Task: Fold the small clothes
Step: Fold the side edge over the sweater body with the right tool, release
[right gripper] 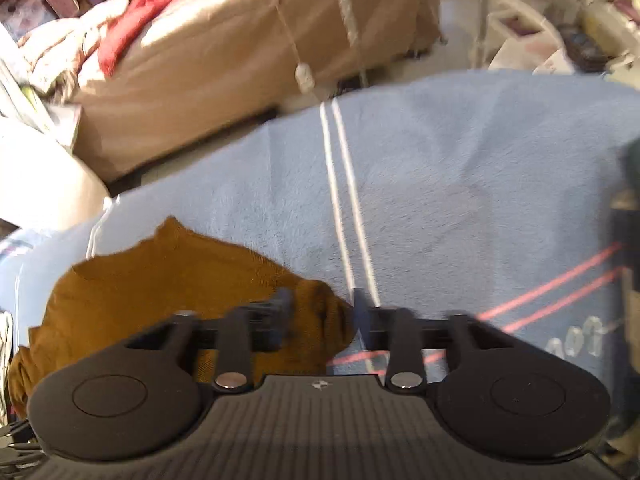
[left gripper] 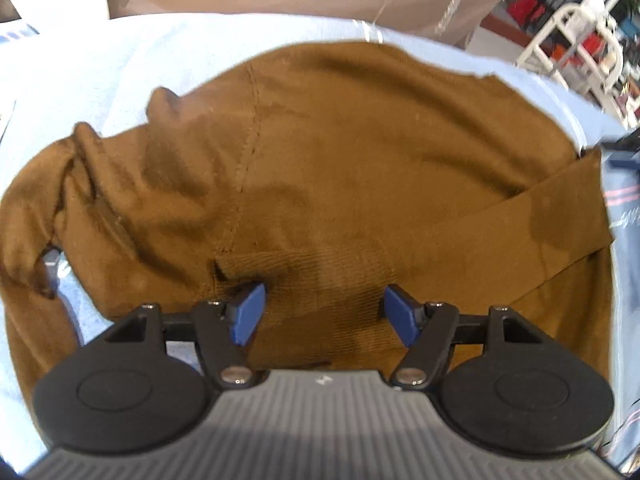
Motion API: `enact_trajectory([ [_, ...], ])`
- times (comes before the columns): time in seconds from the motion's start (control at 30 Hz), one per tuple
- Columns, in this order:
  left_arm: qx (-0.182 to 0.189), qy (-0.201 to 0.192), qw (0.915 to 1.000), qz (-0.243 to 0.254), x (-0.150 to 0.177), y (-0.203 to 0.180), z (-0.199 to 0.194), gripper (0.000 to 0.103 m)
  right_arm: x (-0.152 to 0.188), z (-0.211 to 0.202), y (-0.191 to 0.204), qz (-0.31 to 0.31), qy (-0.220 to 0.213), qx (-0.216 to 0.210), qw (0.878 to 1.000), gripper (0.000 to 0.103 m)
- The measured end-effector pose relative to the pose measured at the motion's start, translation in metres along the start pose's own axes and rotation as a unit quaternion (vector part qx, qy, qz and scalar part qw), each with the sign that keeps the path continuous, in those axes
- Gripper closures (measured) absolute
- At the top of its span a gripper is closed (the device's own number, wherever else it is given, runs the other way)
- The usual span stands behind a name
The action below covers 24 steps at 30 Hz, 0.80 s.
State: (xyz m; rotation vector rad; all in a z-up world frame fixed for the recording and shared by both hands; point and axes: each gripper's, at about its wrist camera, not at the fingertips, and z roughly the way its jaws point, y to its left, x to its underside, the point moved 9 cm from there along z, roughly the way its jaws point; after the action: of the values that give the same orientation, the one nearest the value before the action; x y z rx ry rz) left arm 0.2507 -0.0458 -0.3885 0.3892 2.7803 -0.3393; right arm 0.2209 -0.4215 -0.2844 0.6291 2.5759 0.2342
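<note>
A brown knit sweater (left gripper: 320, 168) lies spread on a light blue blanket (left gripper: 100, 64). One sleeve (left gripper: 560, 216) is folded across its right side; the other side is bunched at the left. My left gripper (left gripper: 324, 312) is open, its blue pads (left gripper: 250, 312) just above the ribbed hem. In the right wrist view the sweater (right gripper: 172, 292) lies at the lower left. My right gripper (right gripper: 320, 316) is open over the sweater's right edge and holds nothing. That view is blurred.
The blue blanket (right gripper: 460, 200) has white stripes (right gripper: 340, 184) and pink stripes (right gripper: 560, 292). A beige covered bed (right gripper: 240, 48) with a red cloth (right gripper: 136, 12) stands beyond. A white rack (left gripper: 576, 48) and clutter stand at the far right.
</note>
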Motion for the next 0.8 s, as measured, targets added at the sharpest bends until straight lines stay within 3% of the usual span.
enact_trajectory([
  [0.07,-0.008,-0.005,0.9999,0.014,-0.001,-0.005,0.004,0.030,0.002,-0.029,0.008,-0.031,-0.055,-0.017,0.998,0.024],
  [0.13,-0.009,0.000,0.9997,0.022,0.000,-0.012,0.008,0.016,0.016,-0.045,0.024,-0.082,-0.073,-0.040,0.993,0.024],
  [0.23,-0.025,0.003,0.9987,0.044,0.002,-0.022,0.011,0.015,0.053,-0.044,0.041,-0.141,-0.049,-0.082,0.985,0.026],
  [0.27,-0.024,0.004,0.9984,0.051,0.003,-0.024,0.012,0.015,0.067,-0.038,0.041,-0.152,-0.032,-0.078,0.985,0.027],
  [0.37,-0.022,0.001,0.9978,0.063,0.005,-0.026,0.010,0.015,0.101,-0.009,0.027,-0.175,0.020,-0.013,0.984,0.029],
  [0.4,-0.018,0.001,0.9984,0.054,0.004,-0.025,0.008,0.015,0.108,-0.001,0.023,-0.184,0.033,-0.003,0.982,0.029],
  [0.47,-0.001,-0.002,0.9998,0.018,0.004,-0.019,-0.003,0.014,0.109,-0.007,0.023,-0.173,0.018,-0.008,0.985,0.025],
  [0.53,0.015,-0.023,0.9995,-0.013,0.010,-0.012,-0.024,0.005,0.105,-0.022,0.027,-0.156,0.005,-0.024,0.987,0.022],
  [0.6,0.009,-0.044,0.9987,-0.025,0.023,-0.001,-0.045,0.000,0.099,-0.048,0.032,-0.161,-0.027,-0.026,0.986,0.001],
  [0.7,0.003,-0.057,0.9966,-0.060,0.058,0.022,-0.074,0.000,0.098,-0.080,0.050,-0.181,-0.059,-0.049,0.981,0.000],
  [0.8,-0.014,-0.048,0.9925,-0.112,0.106,0.049,-0.094,0.000,0.108,-0.097,0.077,-0.199,-0.046,-0.091,0.975,0.000],
])
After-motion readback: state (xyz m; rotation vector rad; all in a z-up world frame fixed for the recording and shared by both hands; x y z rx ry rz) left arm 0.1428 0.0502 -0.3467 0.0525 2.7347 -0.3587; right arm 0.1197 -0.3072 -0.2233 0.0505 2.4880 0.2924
